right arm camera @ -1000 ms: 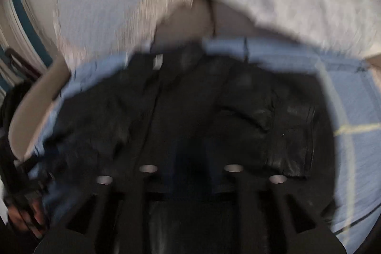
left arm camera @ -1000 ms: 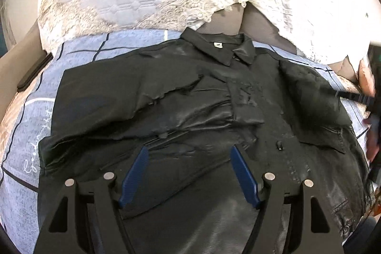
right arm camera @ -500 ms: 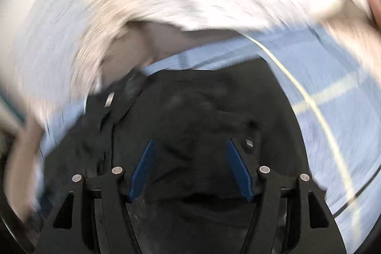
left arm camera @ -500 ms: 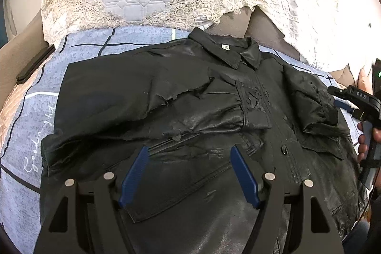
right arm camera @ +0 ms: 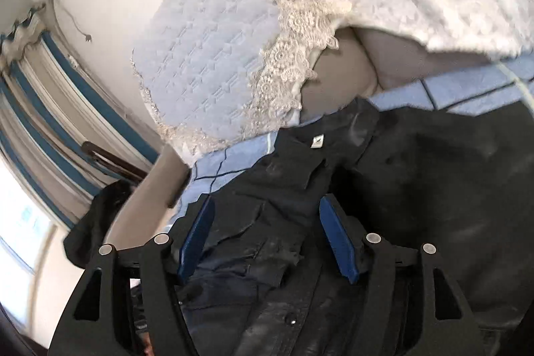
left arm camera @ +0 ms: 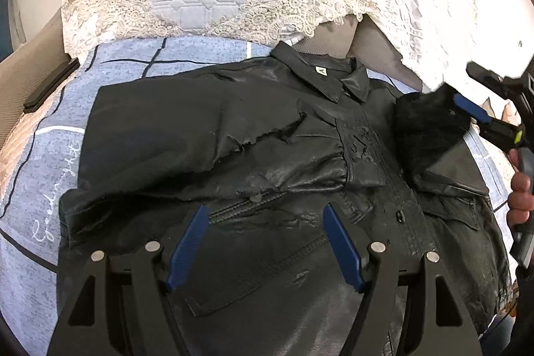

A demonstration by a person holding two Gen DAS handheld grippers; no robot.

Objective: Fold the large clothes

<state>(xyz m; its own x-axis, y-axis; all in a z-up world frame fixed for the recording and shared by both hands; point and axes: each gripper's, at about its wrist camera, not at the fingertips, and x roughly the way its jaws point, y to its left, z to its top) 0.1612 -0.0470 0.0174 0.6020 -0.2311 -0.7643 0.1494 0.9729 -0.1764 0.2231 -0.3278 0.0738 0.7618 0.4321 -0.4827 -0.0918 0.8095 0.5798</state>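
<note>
Left wrist: jacket beneath spread fingers.

Daylit, both views. Left wrist view: sharp at centre; white lace cover blown out toward 2 o'clock. Black jacket shows soft grey sheen on its creases, detail lost in its darkest folds. Right wrist view: slight motion blur, strongest on the jacket from 3 to 5 o'clock. Window at 9 o'clock overexposed, the apparent light source. Both views: heavy fisheye bending at the rims, dark vignette in the corners.
</note>
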